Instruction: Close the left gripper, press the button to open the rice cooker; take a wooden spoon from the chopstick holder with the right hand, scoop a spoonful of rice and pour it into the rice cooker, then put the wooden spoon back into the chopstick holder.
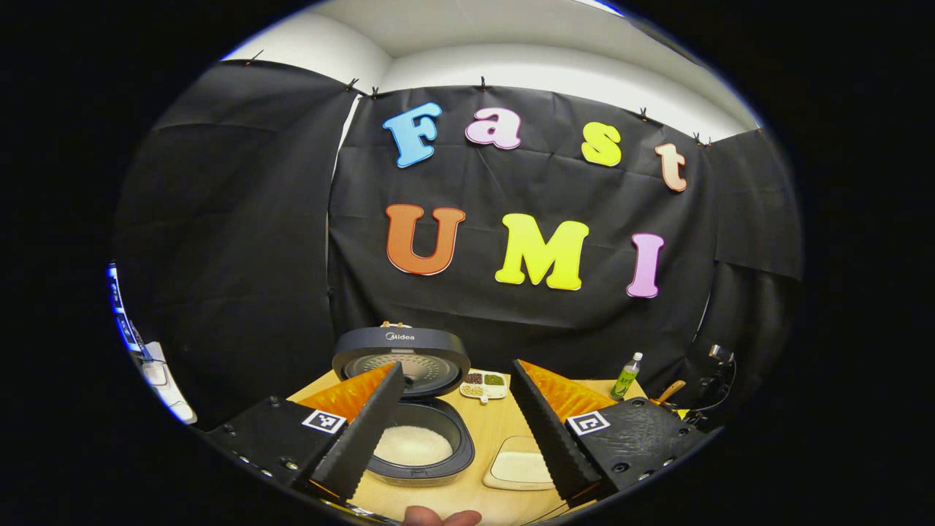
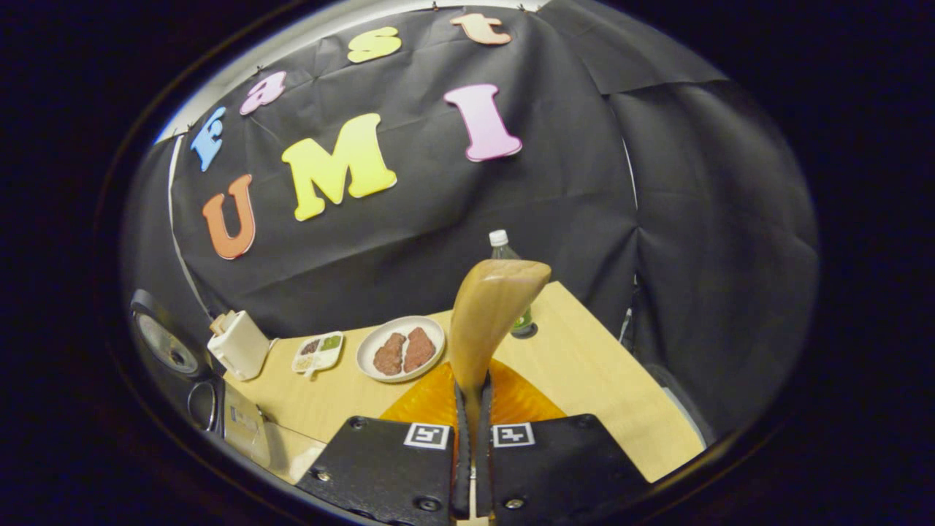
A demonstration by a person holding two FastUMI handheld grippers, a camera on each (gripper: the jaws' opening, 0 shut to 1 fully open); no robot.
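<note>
right gripper view | right hand-held gripper (image 2: 471, 409) clamped on wooden spoon (image 2: 488, 318) | left hand-held gripper (image 1: 456, 424) apart

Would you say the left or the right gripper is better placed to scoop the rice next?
Right, probably. The right gripper is already shut on the wooden spoon, bowl up. The left gripper is open and holds nothing, hovering over the open rice cooker.

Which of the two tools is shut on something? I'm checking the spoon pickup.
The right tool: both fingers clamp the wooden spoon by its handle. The left tool is spread open above the rice cooker.
</note>
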